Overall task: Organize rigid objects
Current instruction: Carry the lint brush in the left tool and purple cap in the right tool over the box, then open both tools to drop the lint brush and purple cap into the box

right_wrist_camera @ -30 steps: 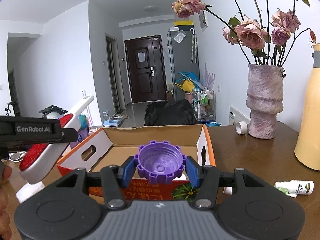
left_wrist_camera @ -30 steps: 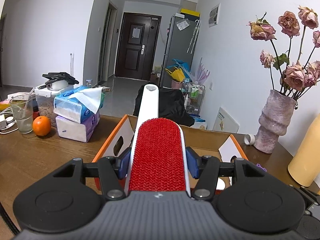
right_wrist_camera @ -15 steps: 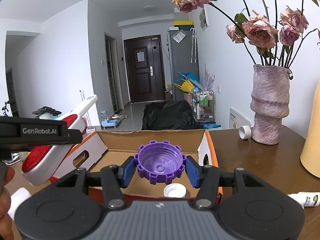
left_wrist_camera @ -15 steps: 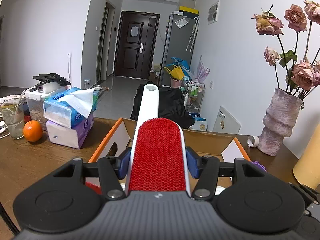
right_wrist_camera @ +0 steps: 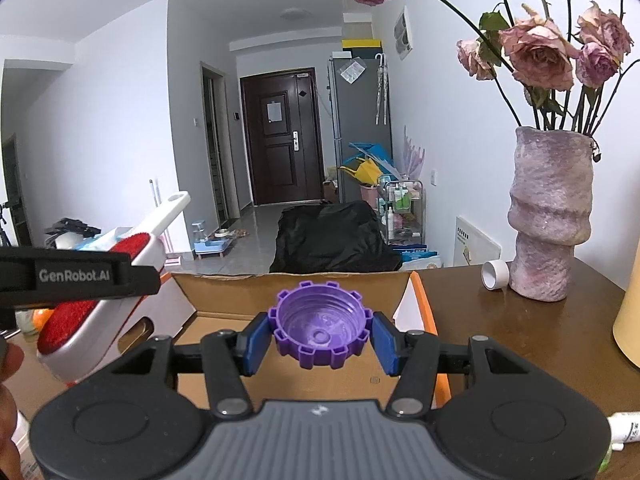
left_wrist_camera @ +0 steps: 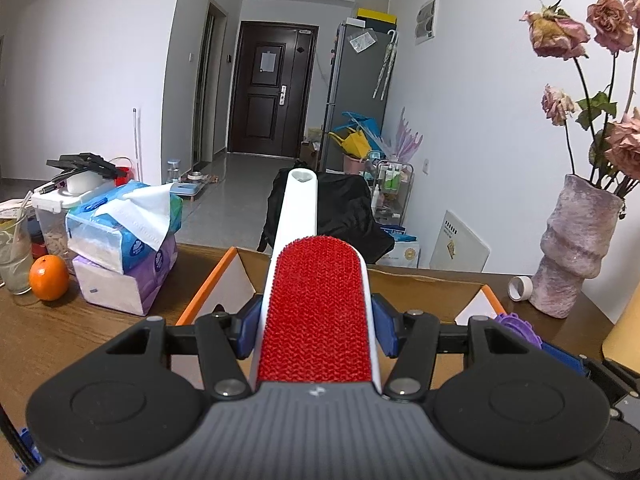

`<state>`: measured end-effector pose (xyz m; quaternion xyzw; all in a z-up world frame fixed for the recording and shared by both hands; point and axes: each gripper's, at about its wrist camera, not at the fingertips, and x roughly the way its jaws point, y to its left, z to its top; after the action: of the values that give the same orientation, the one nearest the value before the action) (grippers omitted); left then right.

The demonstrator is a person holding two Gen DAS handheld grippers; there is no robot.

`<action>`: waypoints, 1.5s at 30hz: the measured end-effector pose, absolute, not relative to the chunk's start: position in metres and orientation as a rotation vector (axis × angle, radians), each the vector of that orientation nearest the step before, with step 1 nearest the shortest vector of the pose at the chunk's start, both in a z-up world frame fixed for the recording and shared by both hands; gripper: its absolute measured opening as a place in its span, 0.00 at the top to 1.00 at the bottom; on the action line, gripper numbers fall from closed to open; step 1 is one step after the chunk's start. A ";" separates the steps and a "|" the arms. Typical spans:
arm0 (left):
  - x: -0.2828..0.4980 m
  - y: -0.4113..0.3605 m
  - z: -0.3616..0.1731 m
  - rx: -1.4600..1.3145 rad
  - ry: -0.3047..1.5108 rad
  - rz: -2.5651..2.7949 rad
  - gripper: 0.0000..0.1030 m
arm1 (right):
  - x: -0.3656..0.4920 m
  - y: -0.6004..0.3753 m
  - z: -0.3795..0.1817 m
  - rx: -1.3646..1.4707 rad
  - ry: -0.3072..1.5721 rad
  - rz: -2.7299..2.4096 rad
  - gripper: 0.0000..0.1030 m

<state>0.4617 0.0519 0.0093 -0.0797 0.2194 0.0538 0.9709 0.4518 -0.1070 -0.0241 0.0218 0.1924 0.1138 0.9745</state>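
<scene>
Hidden and cut-off bits

The box [right_wrist_camera: 304, 280] floor hides behind the purple cap [right_wrist_camera: 320, 330]. The yellow bottle [right_wrist_camera: 630, 320] and small white tube [right_wrist_camera: 624, 428] are cut off.

The left tongs [left_wrist_camera: 316, 330] are a matte black plastic rig: a ribbed dark grey housing runs across the bottom of the left wrist view, flanked by two round black discs with shallow circular recesses. From it rise two black linkage arms, each pinned with silver round-headed screws, ending in blue rectangular fingertips [left_wrist_camera: 245, 330]. A small pale logo mark sits at the middle of the housing's front rim.

The right tongs [right_wrist_camera: 320, 338] match in build, with the same ribbed grey housing, black discs, silver screws and blue fingertips [right_wrist_camera: 253, 340]. In the right wrist view the left tongs' black side bar carries white lettering reading "GenRobot.AI".
</scene>
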 end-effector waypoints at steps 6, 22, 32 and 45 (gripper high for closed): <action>0.478 0.054 0.007 -0.157 0.447 0.121 0.44 | 0.470 -0.101 -0.027 0.031 0.395 0.232 0.48; 0.501 0.061 0.001 -0.136 0.462 0.151 0.04 | 0.501 -0.102 -0.033 -0.003 0.455 0.212 0.18; 0.497 0.069 0.005 -0.151 0.464 0.170 0.00 | 0.500 -0.105 -0.032 -0.006 0.457 0.208 0.07; 0.473 0.059 0.011 -0.143 0.420 0.169 0.00 | 0.486 -0.102 -0.036 -0.036 0.467 0.222 0.06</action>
<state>0.4733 0.0590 0.0110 -0.0707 0.2082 0.0839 0.9719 0.4861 -0.1020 -0.0364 -0.0180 0.2308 0.1099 0.9666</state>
